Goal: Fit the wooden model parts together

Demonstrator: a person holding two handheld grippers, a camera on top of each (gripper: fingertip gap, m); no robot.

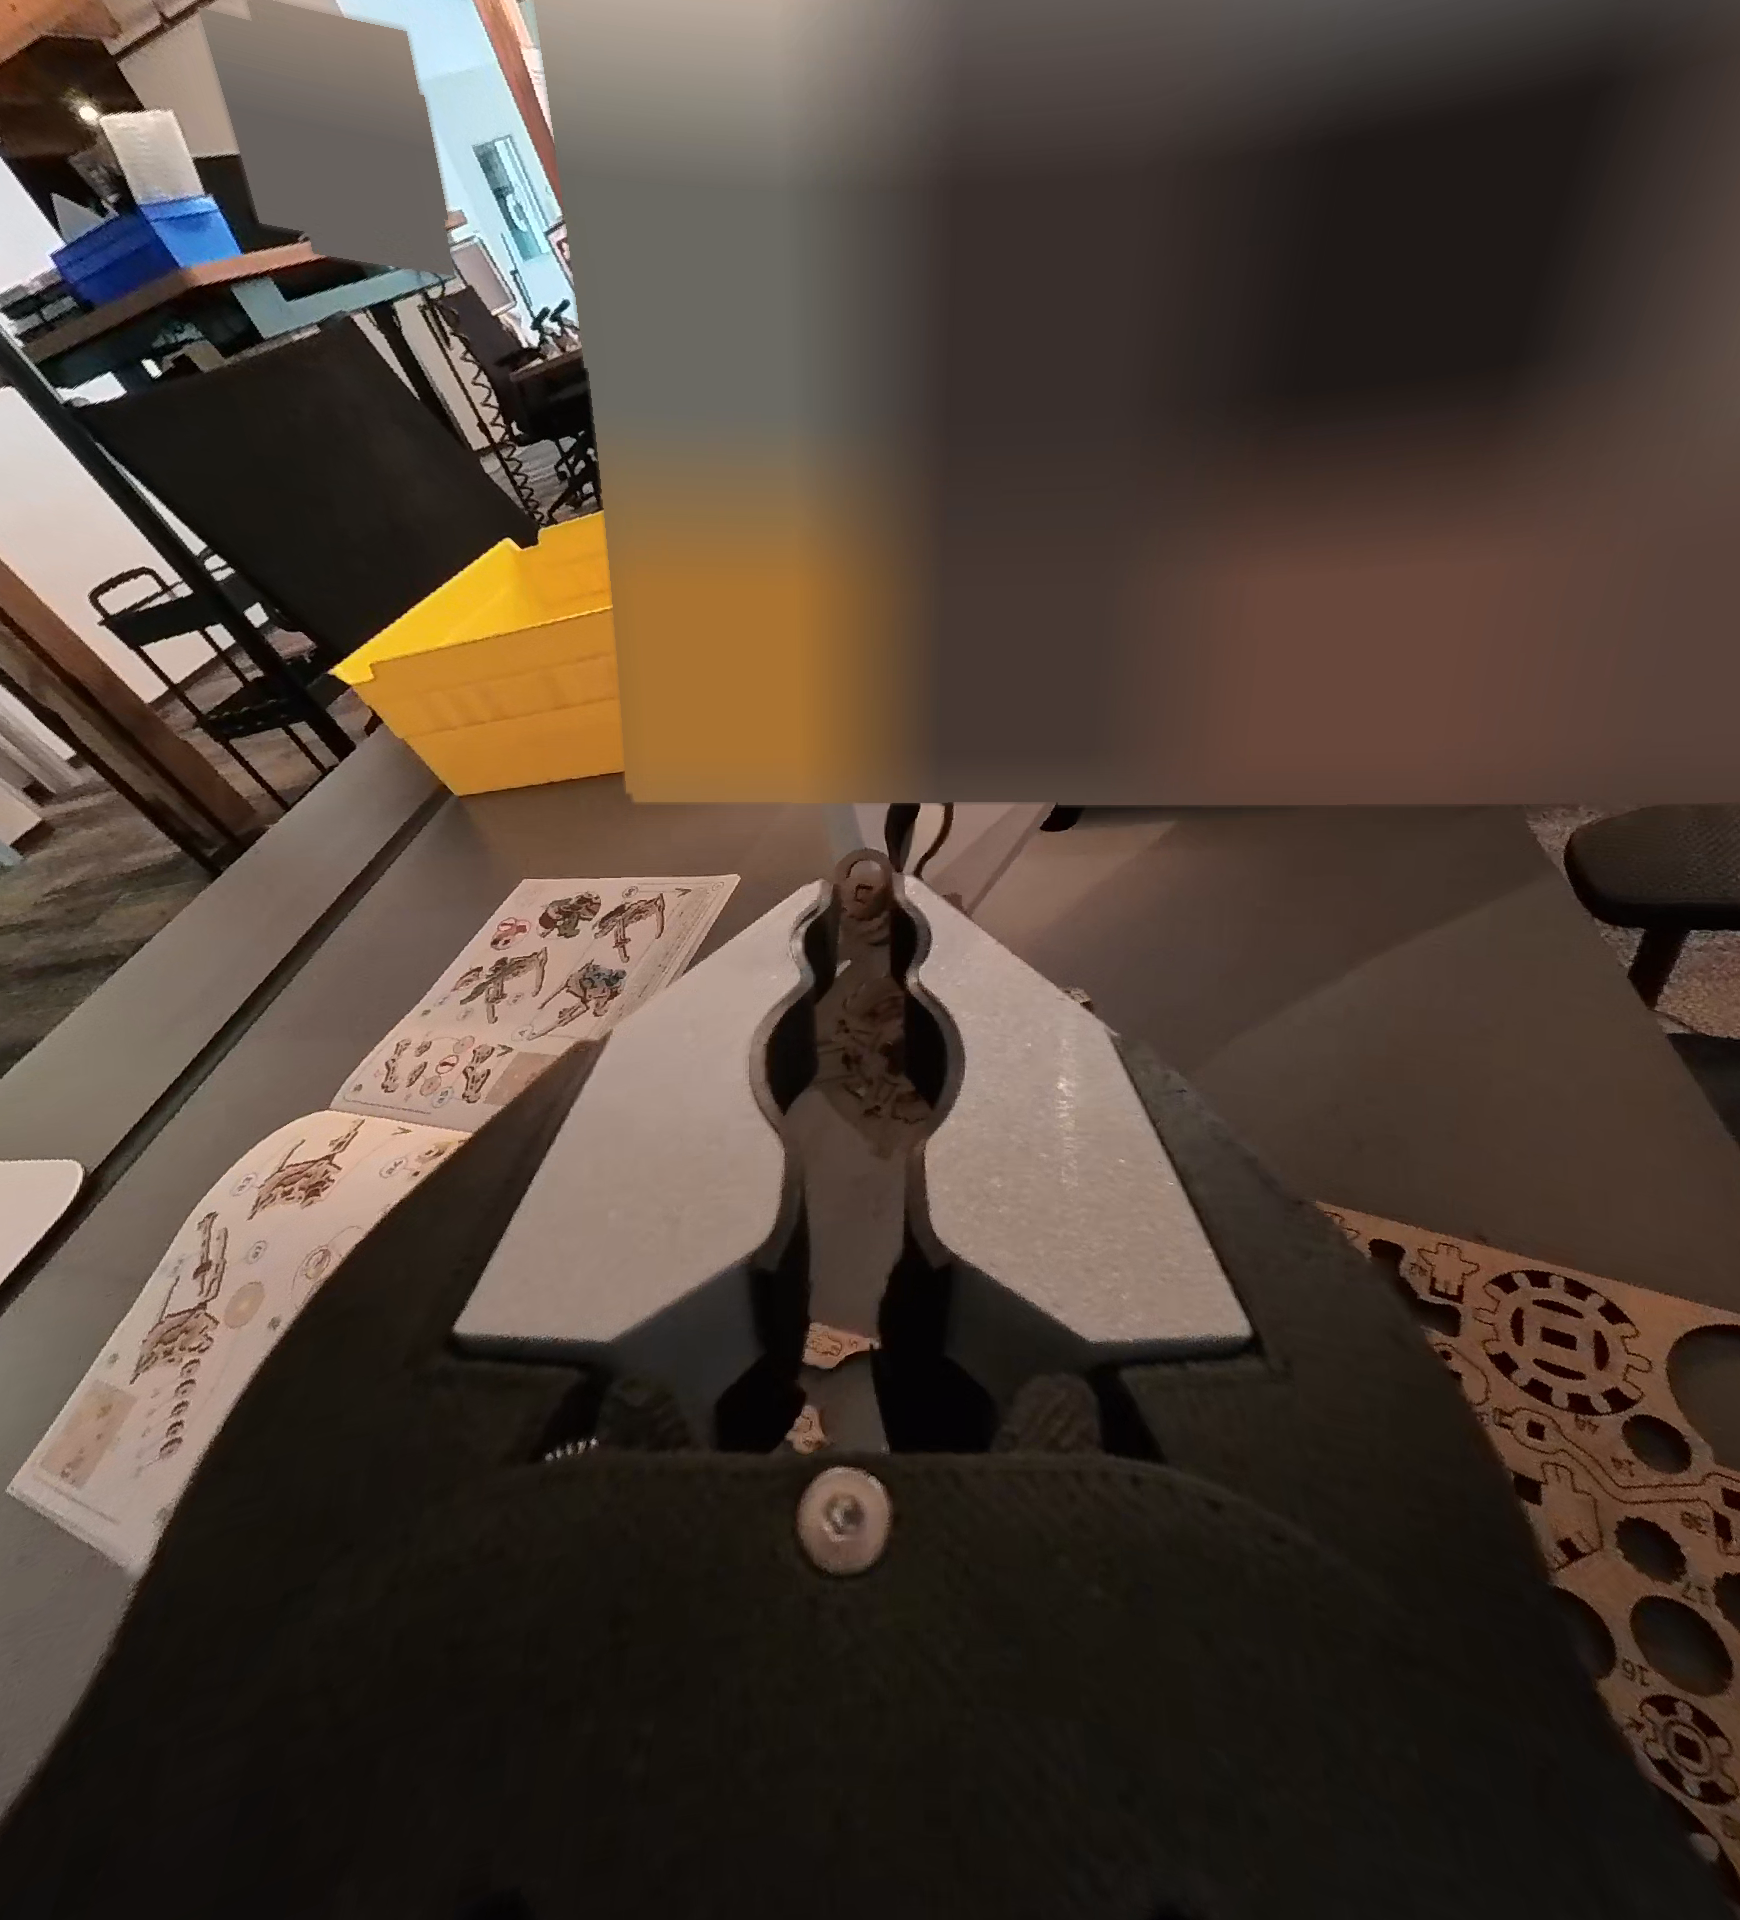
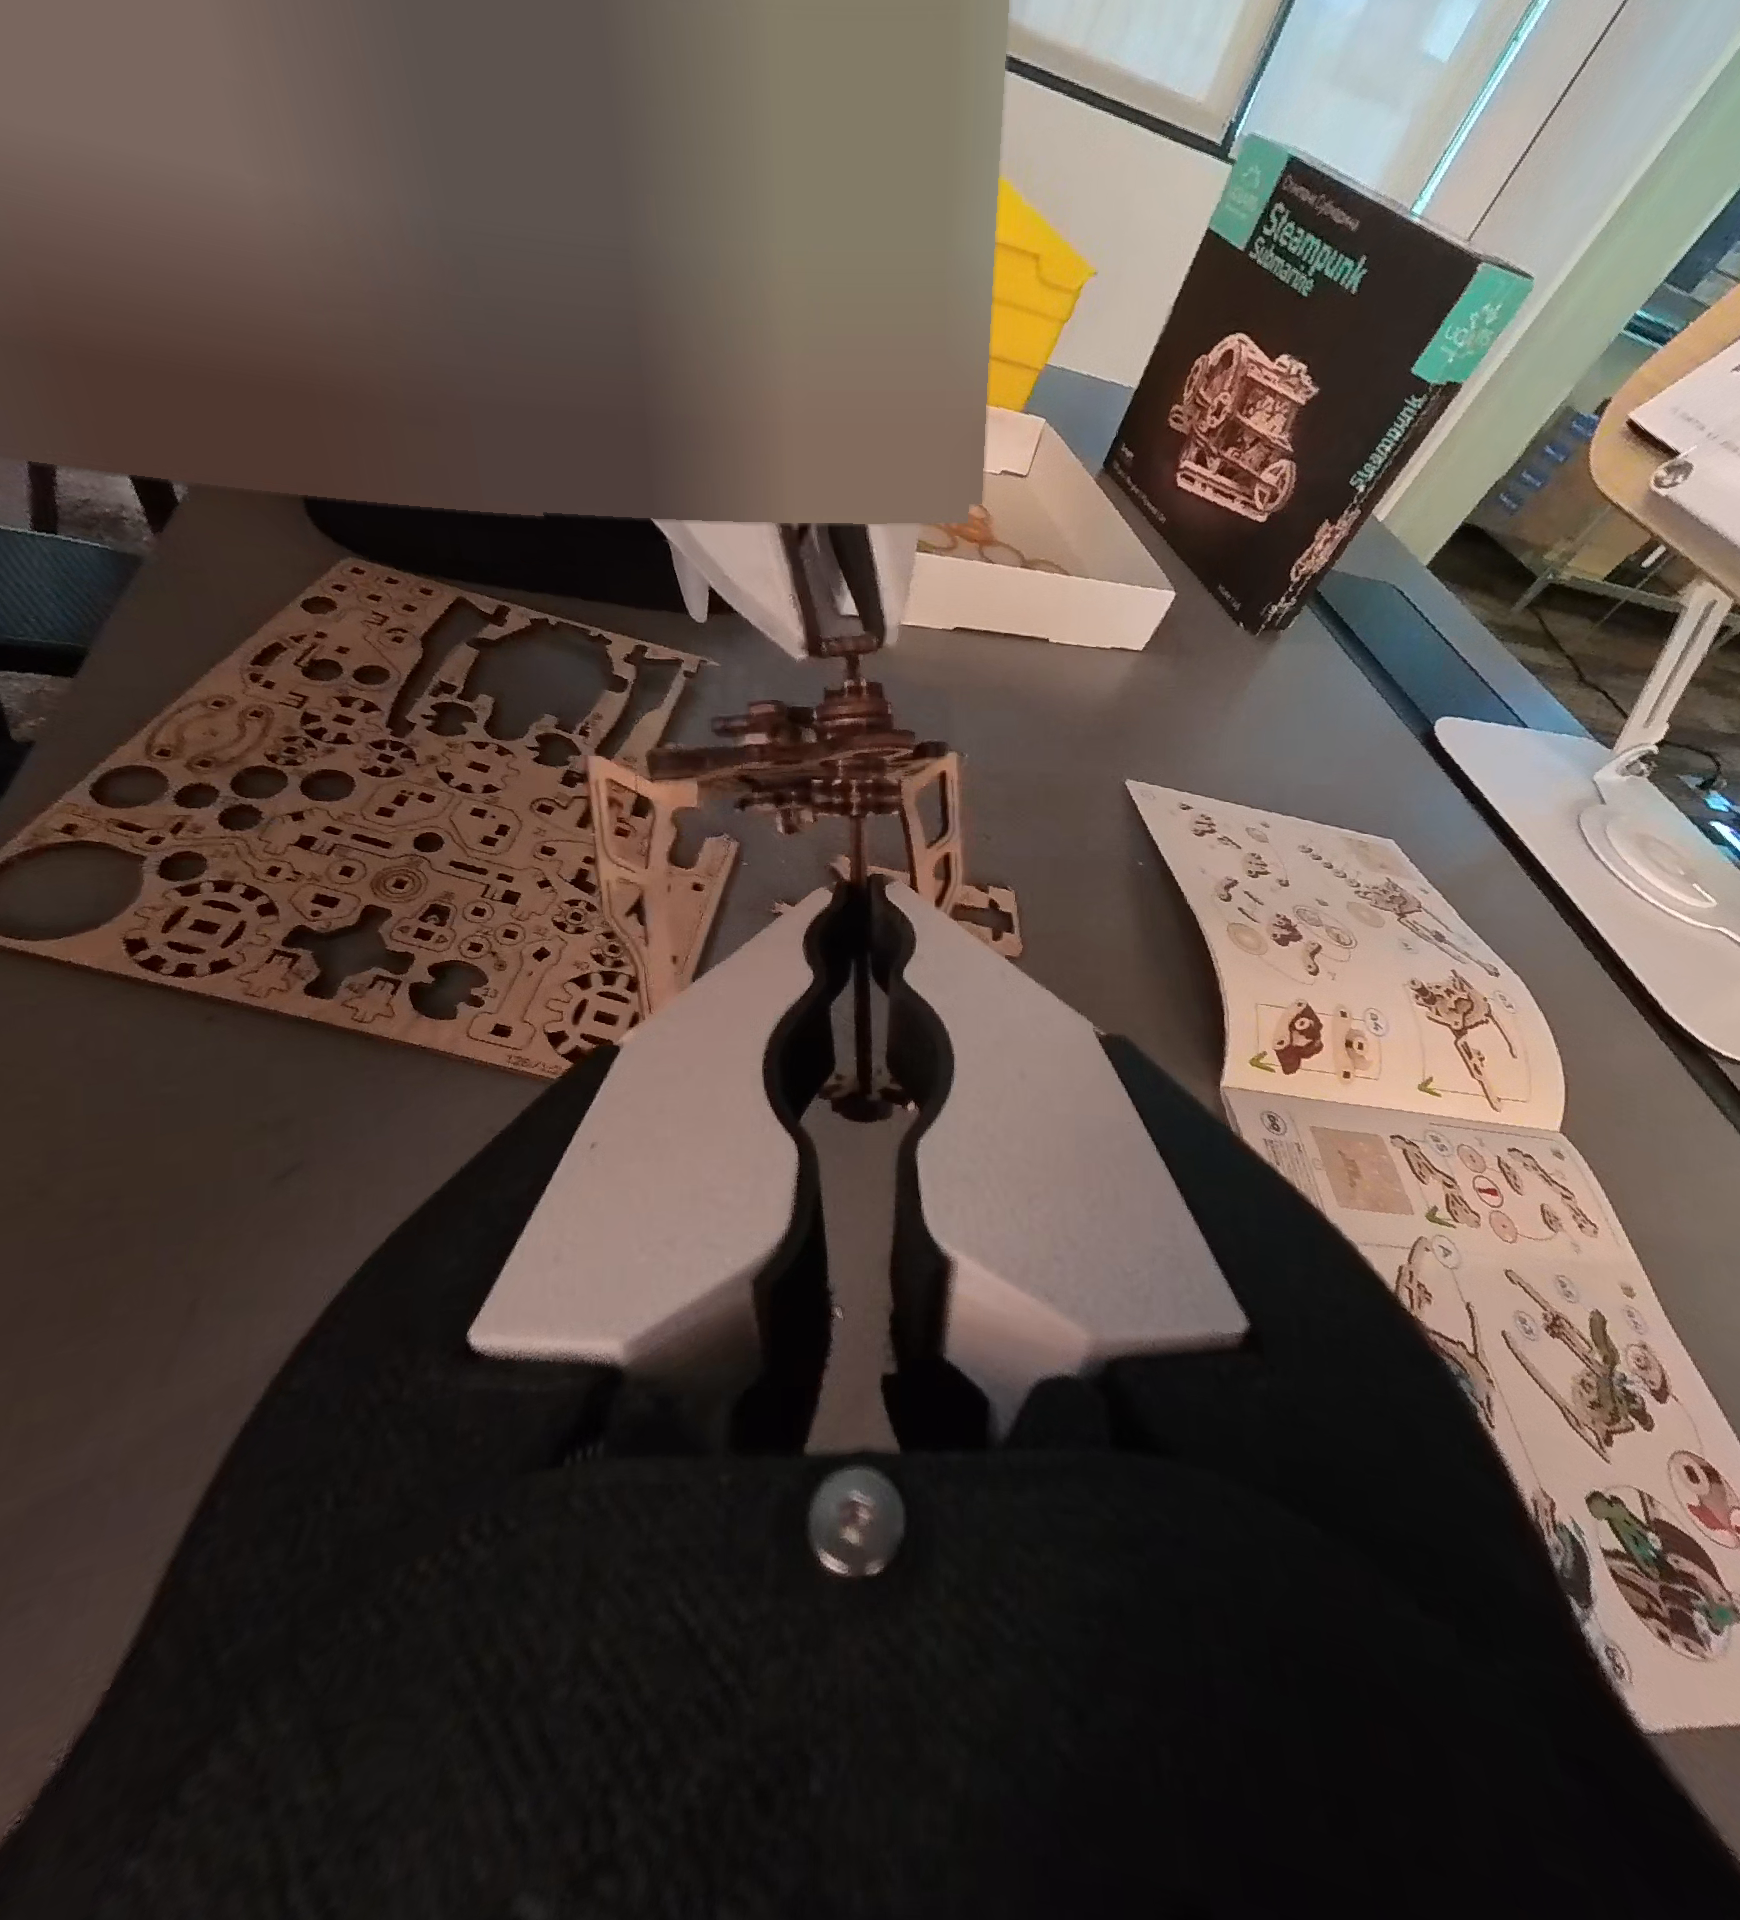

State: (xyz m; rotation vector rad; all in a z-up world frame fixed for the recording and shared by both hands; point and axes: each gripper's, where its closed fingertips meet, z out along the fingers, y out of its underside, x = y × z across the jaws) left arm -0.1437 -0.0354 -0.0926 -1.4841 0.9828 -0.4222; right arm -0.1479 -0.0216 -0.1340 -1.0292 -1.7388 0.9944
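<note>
Right wrist view: the right gripper (image 2: 858, 894), with pale grey fingers (image 2: 700, 1143) on a black body, pinches a thin dark axle rod (image 2: 861, 997) at its tips. The rod runs up into the partly built brown wooden gear assembly (image 2: 824, 764), which sits between two upright pale plywood side frames (image 2: 648, 862) on the dark grey table (image 2: 222, 1247). From the far side the left gripper (image 2: 835, 623) meets the top of the same assembly, and its white tips lie close about a small pin.

Left wrist view: the left gripper (image 1: 861, 894) is pressed almost together on a narrow, dark, round-headed wooden piece (image 1: 864, 883) that stands out beyond its tips. The assembly itself is hidden behind the fingers here.

Step in hand, as judged: seating an axle through the gear stack, one gripper at each end. The next move calls for a straight push along the rod's line, with the opposite gripper bracing, since a sideways load could bend the thin rod or tip the frames.

Only the right wrist view shows the assembly, the dark model kit box (image 2: 1302, 416) and the shallow white tray (image 2: 1042, 582). Both views show the laser-cut plywood parts sheet (image 2: 294, 831) and the printed instruction leaflet (image 2: 1365, 1039); the left wrist view shows more of the yellow plastic bin (image 1: 502, 675).
</note>
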